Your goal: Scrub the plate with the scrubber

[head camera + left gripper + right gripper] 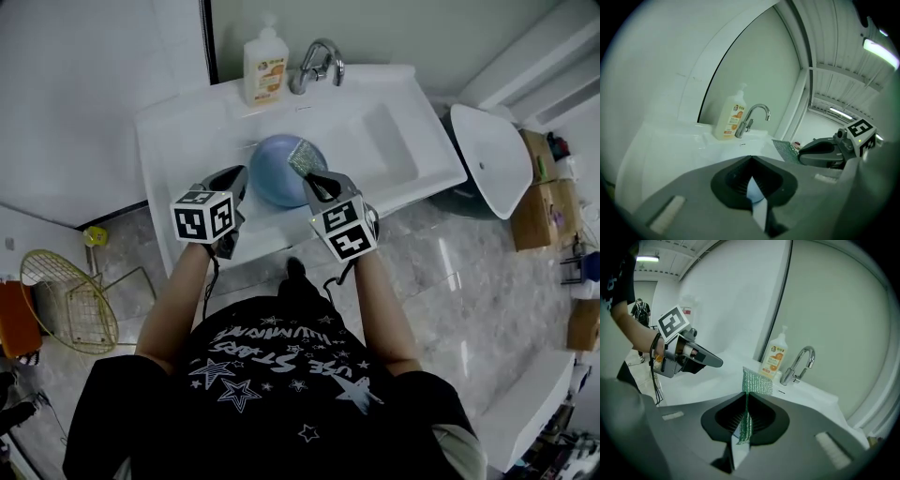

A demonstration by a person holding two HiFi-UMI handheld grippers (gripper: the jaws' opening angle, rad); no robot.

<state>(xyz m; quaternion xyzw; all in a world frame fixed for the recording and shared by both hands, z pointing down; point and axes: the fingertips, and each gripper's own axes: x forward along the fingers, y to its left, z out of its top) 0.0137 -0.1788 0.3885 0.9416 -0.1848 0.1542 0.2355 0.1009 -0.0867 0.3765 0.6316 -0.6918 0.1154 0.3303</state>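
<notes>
In the middle of the head view the blue plate (275, 176) is held over the basin of the white sink (412, 141); the left claw (240, 178) has closed on the plate's left rim, and in the left gripper view a thin pale-blue edge (754, 194) stands pinched between its two jaws; the right claw (317, 178) comes in from the lower right and is clamped on the green mesh scrubber (305, 156), which in the right gripper view runs as a narrow strip down between the jaws and fans out above their tips (757, 382); from the head view the scrubber lies over the plate's upper right rim, but I cannot tell whether the two touch; the two claws sit near each other, their marker cubes just below the sink's front edge; at the top of the head view a soap bottle (265, 66) with an orange label stands just left of the curved tap (319, 62), both on the sink's back ledge; in the left gripper view the same bottle (731, 118) and tap (752, 119) sit upper middle; a yellow wire basket (67, 302) rests on the floor at the lower left.
</notes>
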